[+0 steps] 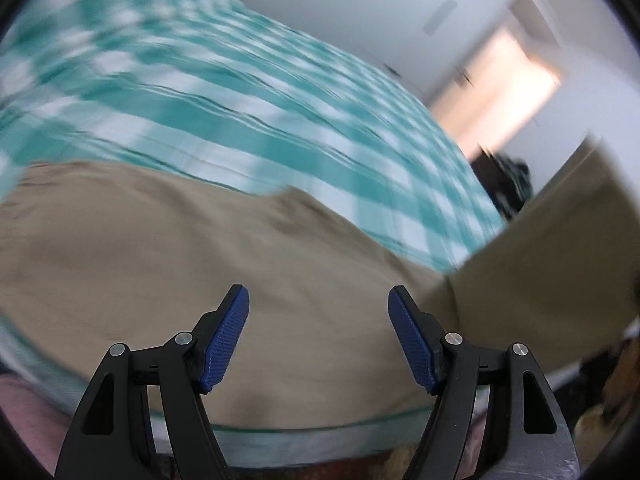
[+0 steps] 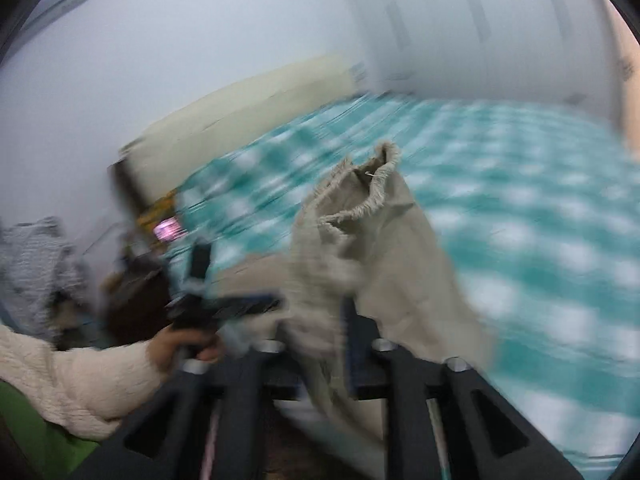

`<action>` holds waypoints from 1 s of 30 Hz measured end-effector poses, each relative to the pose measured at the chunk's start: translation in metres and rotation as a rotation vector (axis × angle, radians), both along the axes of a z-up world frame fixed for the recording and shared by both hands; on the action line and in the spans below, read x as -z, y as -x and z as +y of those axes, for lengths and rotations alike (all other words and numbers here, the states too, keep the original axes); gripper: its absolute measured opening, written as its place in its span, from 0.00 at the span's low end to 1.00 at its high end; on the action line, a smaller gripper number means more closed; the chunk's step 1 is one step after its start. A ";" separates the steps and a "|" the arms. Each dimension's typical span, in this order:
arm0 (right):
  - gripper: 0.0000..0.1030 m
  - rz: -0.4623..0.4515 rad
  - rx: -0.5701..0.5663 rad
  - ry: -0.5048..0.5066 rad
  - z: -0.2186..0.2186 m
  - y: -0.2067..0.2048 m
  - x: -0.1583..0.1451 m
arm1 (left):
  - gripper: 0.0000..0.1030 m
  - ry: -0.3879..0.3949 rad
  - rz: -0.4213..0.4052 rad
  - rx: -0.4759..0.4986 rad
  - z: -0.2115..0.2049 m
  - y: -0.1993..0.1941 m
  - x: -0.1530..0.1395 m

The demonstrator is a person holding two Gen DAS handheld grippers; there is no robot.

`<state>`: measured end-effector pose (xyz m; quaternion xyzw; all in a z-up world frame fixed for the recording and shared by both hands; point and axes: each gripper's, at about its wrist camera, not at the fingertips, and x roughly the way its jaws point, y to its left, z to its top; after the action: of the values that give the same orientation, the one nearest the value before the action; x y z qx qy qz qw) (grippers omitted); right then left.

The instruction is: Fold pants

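The left tongs (image 1: 318, 336) sit nearest the left wrist camera, their two blue ribbed pads (image 1: 224, 340) spread wide with nothing between them. Below and beyond them the beige pants (image 1: 168, 248) lie spread on a bed covered with a teal-and-white checked sheet (image 1: 248, 92), the cloth reaching nearly to the near edge of the mattress. At the right of that view another part of the same beige fabric (image 1: 560, 264) stands lifted off the bed.

In the right wrist view the right tongs (image 2: 316, 344) are close under the lens and heavily blurred. A pant leg (image 2: 380, 248) hangs up between its fingers, its frayed hem (image 2: 372, 184) at the top. The jaws stand a little apart around it, and the blur hides whether the pads press on the cloth or not. To the left, a hand (image 2: 180, 346) in a cream knitted sleeve (image 2: 80, 384) grips the handle of the left tongs (image 2: 224, 304). The checked sheet (image 2: 540, 240) fills the right half. Behind it stand a cream headboard (image 2: 248, 112), a pale wall (image 2: 180, 40) and white cupboard doors (image 2: 480, 28). A grey heap of cloth (image 2: 36, 264) lies at the far left.
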<state>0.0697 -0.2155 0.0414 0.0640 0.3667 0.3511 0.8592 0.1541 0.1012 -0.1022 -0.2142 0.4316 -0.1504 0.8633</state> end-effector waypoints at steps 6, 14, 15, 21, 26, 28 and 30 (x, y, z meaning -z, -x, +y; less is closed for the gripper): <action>0.45 0.055 0.079 0.014 -0.009 -0.004 0.035 | 0.73 -0.002 -0.030 -0.173 0.073 0.018 -0.002; 0.33 0.193 0.182 0.244 -0.060 -0.054 0.144 | 0.73 0.040 -0.015 -0.001 0.009 -0.002 0.010; 0.32 0.227 0.179 0.264 -0.058 -0.056 0.165 | 0.73 0.030 -0.014 0.047 -0.007 -0.005 0.010; 0.31 0.251 0.124 0.426 -0.027 -0.020 0.235 | 0.74 -0.099 0.015 0.352 -0.133 -0.017 0.030; 0.31 0.283 0.148 0.338 -0.050 -0.032 0.207 | 0.44 -0.268 0.193 0.379 -0.147 -0.004 0.081; 0.31 0.233 0.177 0.321 -0.062 -0.040 0.182 | 0.42 -0.247 0.180 0.367 -0.132 0.006 0.083; 0.31 0.220 0.204 0.272 -0.076 -0.065 0.165 | 0.41 -0.220 0.190 0.359 -0.120 0.011 0.083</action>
<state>0.1344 -0.2910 -0.1235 0.0222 0.4940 0.2004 0.8458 0.1431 -0.0189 -0.1853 -0.0517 0.5559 -0.2326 0.7964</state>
